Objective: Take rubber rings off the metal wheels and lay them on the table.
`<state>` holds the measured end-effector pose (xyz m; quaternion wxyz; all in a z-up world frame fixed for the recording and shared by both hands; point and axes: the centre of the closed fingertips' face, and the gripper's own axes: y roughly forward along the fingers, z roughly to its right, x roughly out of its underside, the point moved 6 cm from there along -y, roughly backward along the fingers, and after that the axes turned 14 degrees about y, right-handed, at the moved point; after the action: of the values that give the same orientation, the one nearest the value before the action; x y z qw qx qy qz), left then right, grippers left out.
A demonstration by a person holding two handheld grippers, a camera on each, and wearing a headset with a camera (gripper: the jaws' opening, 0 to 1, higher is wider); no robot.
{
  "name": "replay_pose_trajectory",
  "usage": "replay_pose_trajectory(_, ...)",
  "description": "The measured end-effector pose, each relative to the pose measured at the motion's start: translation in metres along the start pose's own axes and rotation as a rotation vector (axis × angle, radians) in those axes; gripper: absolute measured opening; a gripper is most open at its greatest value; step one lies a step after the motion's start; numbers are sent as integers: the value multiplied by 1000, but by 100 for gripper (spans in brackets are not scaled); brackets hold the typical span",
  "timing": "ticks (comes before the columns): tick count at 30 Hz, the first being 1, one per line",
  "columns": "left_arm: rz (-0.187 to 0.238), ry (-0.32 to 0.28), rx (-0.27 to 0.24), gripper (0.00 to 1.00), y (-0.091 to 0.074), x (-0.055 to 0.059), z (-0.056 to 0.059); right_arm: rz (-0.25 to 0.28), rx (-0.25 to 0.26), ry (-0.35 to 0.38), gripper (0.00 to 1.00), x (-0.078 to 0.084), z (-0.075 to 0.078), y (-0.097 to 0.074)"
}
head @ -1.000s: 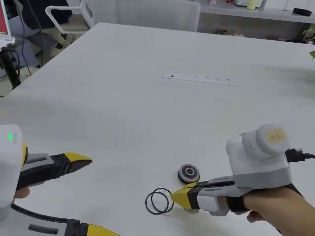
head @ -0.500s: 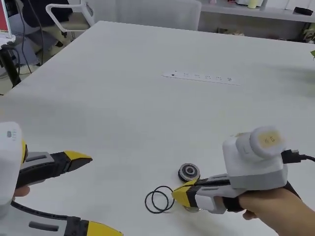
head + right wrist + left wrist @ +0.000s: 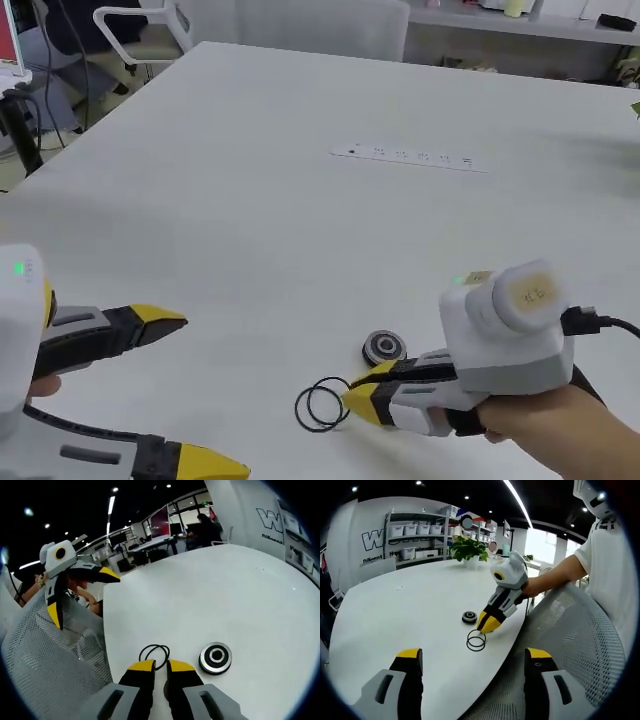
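The right gripper [image 3: 352, 398] sits low over the counter [image 3: 250, 230], jaws pressed nearly together, tips right at the rubber rings [image 3: 320, 406] — two black loops lying flat and overlapped near the counter's edge. A metal wheel [image 3: 383, 347] rests just beside the gripper, apart from the rings. The left gripper [image 3: 195, 395] is held off to one side — jaws spread wide, well apart from the rings.

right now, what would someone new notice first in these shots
Probably the right gripper near the table's front edge, jaws nearly closed, its yellow tips right at two black rubber rings lying overlapped on the white top. Just beyond them sits a small metal wheel, and the left gripper is off to the side with jaws wide open.
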<state>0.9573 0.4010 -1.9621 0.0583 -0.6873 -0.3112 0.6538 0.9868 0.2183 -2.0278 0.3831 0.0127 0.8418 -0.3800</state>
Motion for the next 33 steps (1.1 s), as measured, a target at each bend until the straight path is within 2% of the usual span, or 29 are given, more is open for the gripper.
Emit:
replay_pose_trajectory(13, 1, -2, -4, 81, -1, 1, 0, 3, 31, -11, 10, -2, 6, -4)
replay_pose_trajectory(23, 2, -2, -8, 81, -1, 1, -1, 31, 43, 0, 12, -9, 8, -11)
replay_pose_trajectory(33, -8, -1, -9, 81, 0, 2, -1, 88, 45, -13, 14, -22, 7, -23)
